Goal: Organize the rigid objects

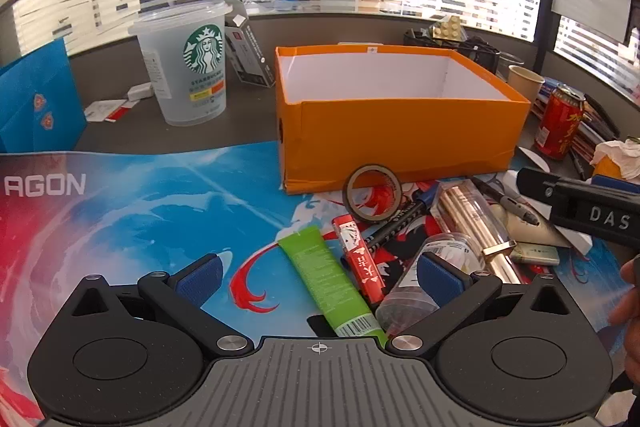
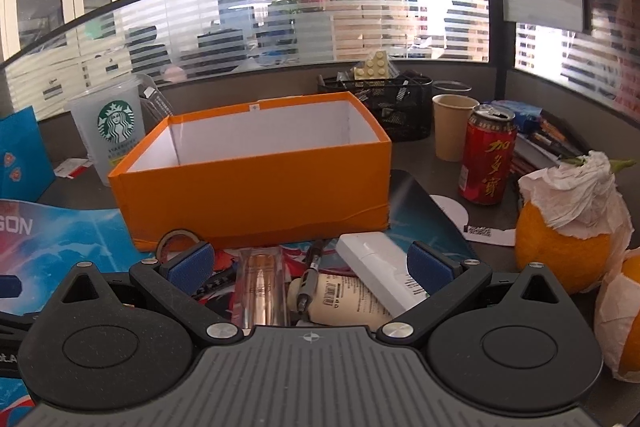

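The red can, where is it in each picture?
Left wrist view: the red can stands at the far right, to the right of the orange box and in front of a paper cup.
Right wrist view: the red can stands right of centre, right of the box, beside the cup.
Shared landmark: the orange box.

The floor of the orange box (image 1: 400, 131) is concealed by its front wall in both views. The green tube (image 1: 328, 275) has its lower end hidden behind the left tool (image 1: 318, 277). The blue folder (image 1: 36, 103) is cut off by the left edge. Print on the clear jar (image 1: 432, 267) is too small to read. Figures behind the striped glass partition (image 2: 280, 19) are blurred.
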Demonstrator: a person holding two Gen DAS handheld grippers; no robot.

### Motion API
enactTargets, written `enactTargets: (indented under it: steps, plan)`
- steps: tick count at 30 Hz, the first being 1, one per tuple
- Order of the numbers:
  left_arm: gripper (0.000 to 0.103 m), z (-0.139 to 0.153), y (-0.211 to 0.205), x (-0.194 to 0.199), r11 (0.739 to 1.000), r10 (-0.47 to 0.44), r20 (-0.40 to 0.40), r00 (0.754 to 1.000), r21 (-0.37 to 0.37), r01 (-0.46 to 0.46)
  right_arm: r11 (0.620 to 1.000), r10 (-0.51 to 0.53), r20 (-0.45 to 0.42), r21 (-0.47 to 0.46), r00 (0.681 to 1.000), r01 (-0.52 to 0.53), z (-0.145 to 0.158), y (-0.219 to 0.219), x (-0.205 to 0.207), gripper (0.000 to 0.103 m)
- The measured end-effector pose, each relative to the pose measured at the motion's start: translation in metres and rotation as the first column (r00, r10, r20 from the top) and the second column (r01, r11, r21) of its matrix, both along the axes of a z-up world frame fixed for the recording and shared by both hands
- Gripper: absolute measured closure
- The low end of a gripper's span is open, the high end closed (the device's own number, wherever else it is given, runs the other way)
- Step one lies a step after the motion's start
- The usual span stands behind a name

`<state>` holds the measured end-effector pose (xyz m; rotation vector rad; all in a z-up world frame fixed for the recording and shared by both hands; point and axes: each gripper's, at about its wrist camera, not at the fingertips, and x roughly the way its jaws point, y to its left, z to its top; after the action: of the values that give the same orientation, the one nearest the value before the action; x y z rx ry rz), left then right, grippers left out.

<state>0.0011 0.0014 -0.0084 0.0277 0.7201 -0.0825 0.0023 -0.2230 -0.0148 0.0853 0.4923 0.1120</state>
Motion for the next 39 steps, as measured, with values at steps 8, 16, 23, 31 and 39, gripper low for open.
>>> enactTargets:
  steps: [8,16,23,31,39]
  plan:
    - [0.000,-0.004,0.002,0.003,1.000,0.024,-0.029,0.999,0.011,-0.024,0.998,-0.031,-0.006,-0.050,1.000,0.030,-0.001,0.000,0.001,0.000]
    - [0.000,-0.012,0.004,-0.005,0.998,0.012,-0.029,0.999,0.056,-0.010,0.998,-0.010,-0.015,-0.070,1.000,0.009,-0.005,-0.005,-0.001,0.000]
    - [0.000,-0.023,0.004,-0.005,0.999,0.017,-0.061,0.998,0.047,-0.014,0.999,0.023,-0.004,-0.045,1.000,-0.023,-0.008,-0.018,-0.008,0.000]
    - [0.000,-0.040,-0.002,-0.012,0.998,-0.020,-0.088,0.996,0.053,0.024,0.990,0.091,0.010,-0.106,0.996,-0.089,-0.016,-0.026,-0.019,0.000]
    - [0.000,-0.051,-0.008,-0.015,0.996,-0.067,-0.113,0.991,0.048,0.073,0.983,0.088,-0.001,-0.160,0.996,-0.087,-0.033,-0.056,-0.009,0.000]
